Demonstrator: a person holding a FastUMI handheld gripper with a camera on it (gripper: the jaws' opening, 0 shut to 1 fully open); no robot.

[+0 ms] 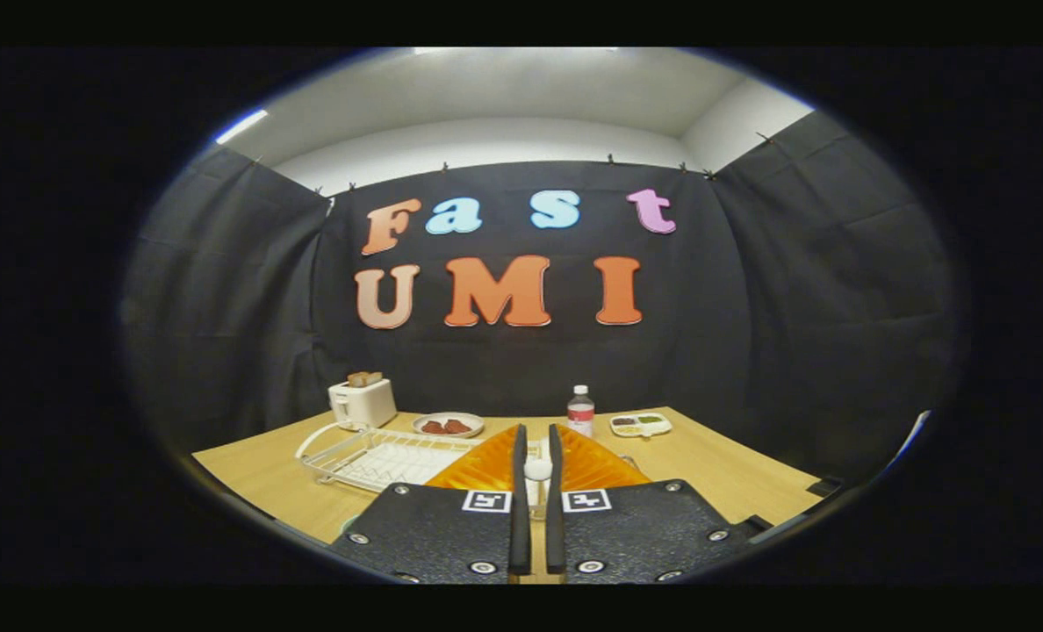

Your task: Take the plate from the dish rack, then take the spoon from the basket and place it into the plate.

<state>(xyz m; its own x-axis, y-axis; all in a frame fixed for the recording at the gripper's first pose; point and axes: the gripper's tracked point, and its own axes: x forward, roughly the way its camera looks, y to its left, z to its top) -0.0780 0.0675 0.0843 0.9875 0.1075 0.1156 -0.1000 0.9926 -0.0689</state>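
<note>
Two steps make up this job, and the first looks finished: the wire dish rack [372,456], beyond the tongs and off to their left, stands with no plate in it, while an orange plate [486,465] lies flat on the wooden table [715,474] just ahead of and under the fingertips.

The tongs [537,478] have their fingers drawn close together, nearly parallel, and a white spoon [537,471] shows in the narrow gap between them, its rounded end up near the tips. Both fingers seem to press on it, so I judge it pinched, though the slit is thin and the contact itself is hard to make out. The basket it would have come from I cannot pick out.

What is left, by my reading, is the release: the spoon hangs above the plate and is not yet lying in it.

Well beyond the tips stand a toaster [362,401], a small dish of red food [448,425], a water bottle [580,411] and a divided tray [640,424], none of them part of this.
</note>
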